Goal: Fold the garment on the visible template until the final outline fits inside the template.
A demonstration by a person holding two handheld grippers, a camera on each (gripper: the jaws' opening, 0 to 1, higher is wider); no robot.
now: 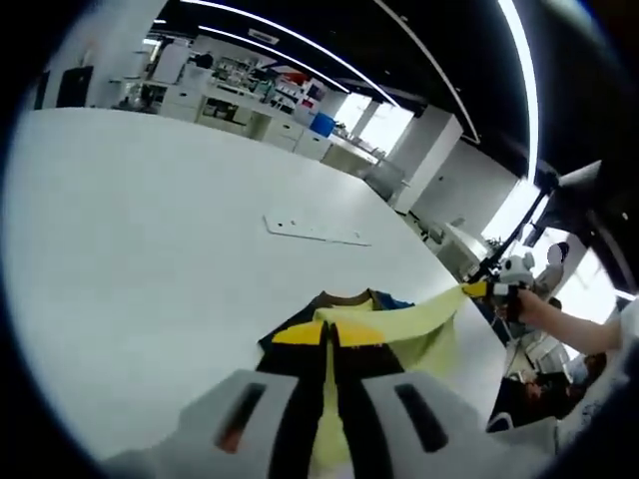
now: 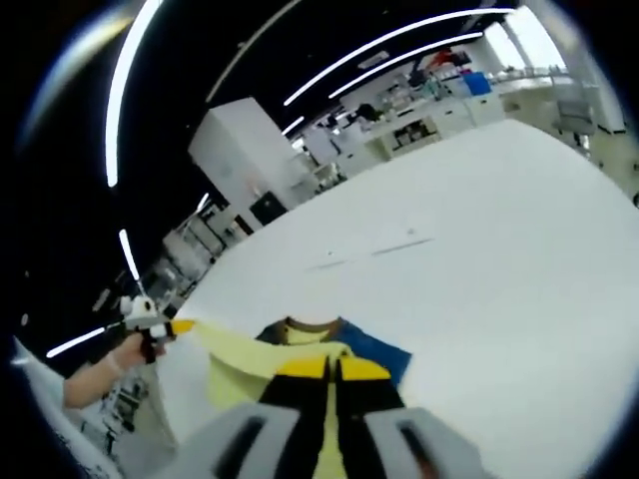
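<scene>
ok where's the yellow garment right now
The yellow garment is held stretched above the white table between both closed grippers: left gripper in front, right gripper out at the left gripper view's right.

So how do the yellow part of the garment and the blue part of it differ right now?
The yellow part is lifted and stretched between the two grippers; the blue part lies flat on the white table. The yellow part shows as a broad sheet, the blue part as a small patch. Both belong to one garment.

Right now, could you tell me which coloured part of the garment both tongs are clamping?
The pale yellow fabric, stretched between them; the blue part lies flat.
</scene>
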